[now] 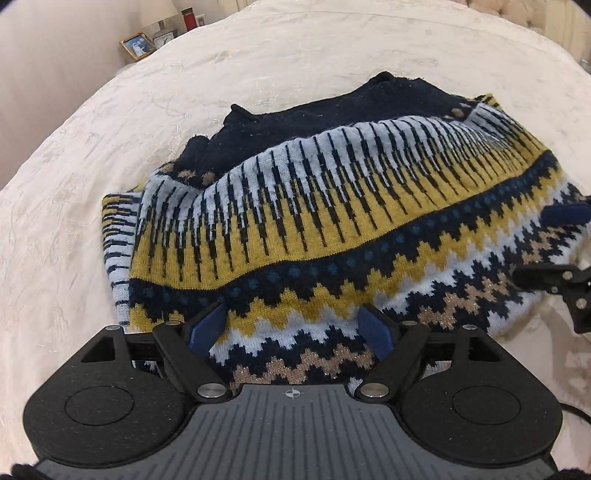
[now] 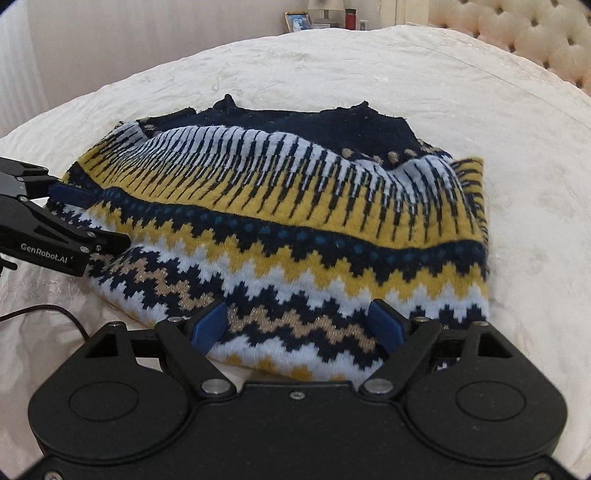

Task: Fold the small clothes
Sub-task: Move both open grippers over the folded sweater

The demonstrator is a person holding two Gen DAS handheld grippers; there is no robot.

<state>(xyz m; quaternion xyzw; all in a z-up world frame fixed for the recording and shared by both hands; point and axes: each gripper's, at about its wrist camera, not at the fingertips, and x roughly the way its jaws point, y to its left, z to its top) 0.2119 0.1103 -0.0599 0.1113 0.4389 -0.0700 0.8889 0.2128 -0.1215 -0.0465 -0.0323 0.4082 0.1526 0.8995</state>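
Near the bed's front edge, hovering both spread grippers over the half-folded sweater's hem, likely needing a pinch next.

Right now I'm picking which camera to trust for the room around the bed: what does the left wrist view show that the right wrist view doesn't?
Only the left wrist view shows a small clock beside the lamp, and the right gripper at the sweater's far right side.

Only the right wrist view shows the tufted headboard, a black cable on the bedspread, and the left gripper at the sweater's left side.

Both show the patterned sweater on the cream bedspread, a picture frame and a red bottle.
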